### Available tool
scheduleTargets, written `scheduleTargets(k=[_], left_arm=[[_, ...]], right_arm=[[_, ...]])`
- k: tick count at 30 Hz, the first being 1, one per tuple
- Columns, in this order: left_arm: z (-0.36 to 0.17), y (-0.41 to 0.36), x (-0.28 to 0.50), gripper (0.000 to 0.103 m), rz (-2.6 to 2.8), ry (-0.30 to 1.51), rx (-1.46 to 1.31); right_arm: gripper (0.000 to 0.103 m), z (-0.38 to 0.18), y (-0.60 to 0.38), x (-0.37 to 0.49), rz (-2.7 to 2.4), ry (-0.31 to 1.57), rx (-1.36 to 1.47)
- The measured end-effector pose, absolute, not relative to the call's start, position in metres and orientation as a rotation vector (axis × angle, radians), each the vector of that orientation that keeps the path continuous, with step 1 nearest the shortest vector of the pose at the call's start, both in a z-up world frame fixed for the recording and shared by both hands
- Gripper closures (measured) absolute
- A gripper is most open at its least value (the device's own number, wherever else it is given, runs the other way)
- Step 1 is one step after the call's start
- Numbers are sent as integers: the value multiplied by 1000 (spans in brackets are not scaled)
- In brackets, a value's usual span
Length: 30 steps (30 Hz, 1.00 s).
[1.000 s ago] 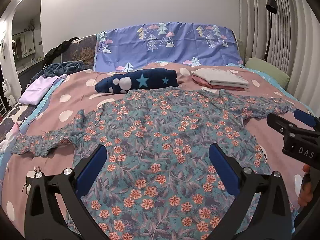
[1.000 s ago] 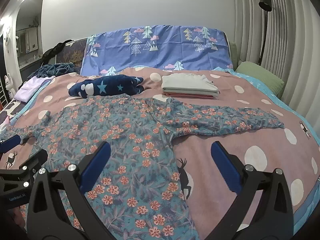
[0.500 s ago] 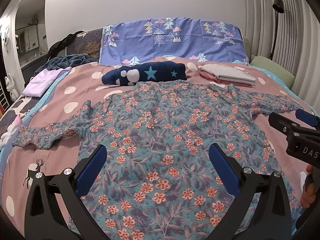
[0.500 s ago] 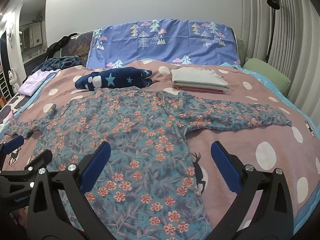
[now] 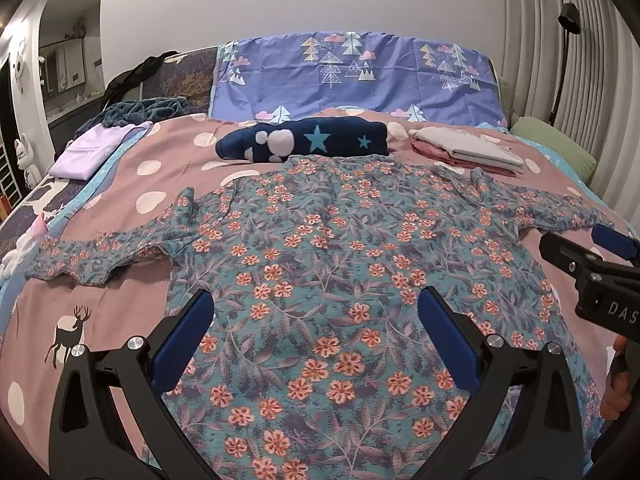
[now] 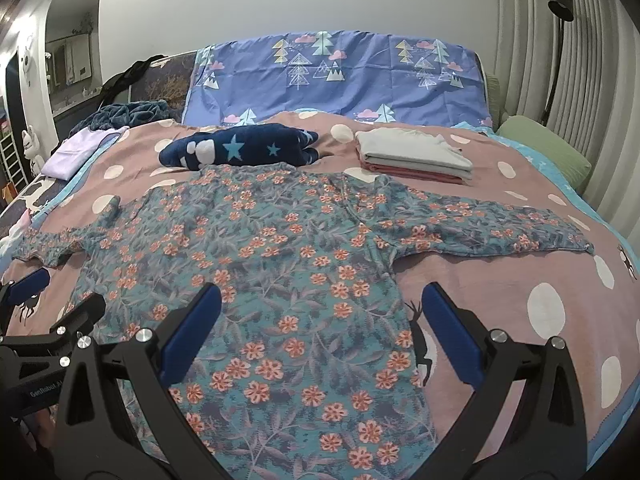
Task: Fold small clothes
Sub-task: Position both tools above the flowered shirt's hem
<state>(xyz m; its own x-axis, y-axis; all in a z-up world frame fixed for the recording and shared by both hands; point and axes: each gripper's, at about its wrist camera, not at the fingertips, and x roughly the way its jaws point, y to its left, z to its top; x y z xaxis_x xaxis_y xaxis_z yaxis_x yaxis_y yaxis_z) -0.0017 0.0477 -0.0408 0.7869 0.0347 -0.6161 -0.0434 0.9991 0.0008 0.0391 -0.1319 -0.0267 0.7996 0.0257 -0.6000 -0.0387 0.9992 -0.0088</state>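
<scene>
Along the left edge of the bed (image 5: 132,184), a folded lilac cloth (image 5: 90,150) lies flat, with a rumpled dark teal blanket (image 5: 140,110) heaped behind it toward the far left corner. Spread flat across the middle of the pink polka-dot bedspread is the floral shirt (image 5: 340,280), teal with orange blossoms, both long sleeves stretched out toward the bed's side edges and its hem toward the near edge. The left gripper (image 5: 316,324) hovers over the shirt's lower left part, its blue-padded fingers spread wide and holding nothing. Behind the shirt's collar, touching its upper edge, sits a rolled navy garment (image 5: 308,142) with stars and white patches. To its right, toward the far right part of the bed, rests a neat stack of folded clothes (image 6: 412,156), grey over pink. The right gripper (image 6: 320,324) hangs over the shirt's right side seam, one pad above the fabric and the other above bare bedspread, also spread wide and empty. A blue tree-print pillowcase (image 6: 340,76) stands along the head of the bed, and a green pillow (image 6: 548,148) lies at the far right corner beside a black floor lamp (image 6: 558,40).
</scene>
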Motion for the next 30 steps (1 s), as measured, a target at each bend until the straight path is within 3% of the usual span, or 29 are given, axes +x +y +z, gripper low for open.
scheduleTargets(k=[18, 30], left_arm=[[-51, 77, 0, 2, 55, 660, -85], [-56, 87, 8, 11, 17, 671, -121]], right_arm=[[2, -37, -100, 54, 50, 678, -71], [2, -43, -93, 67, 45, 699, -92]])
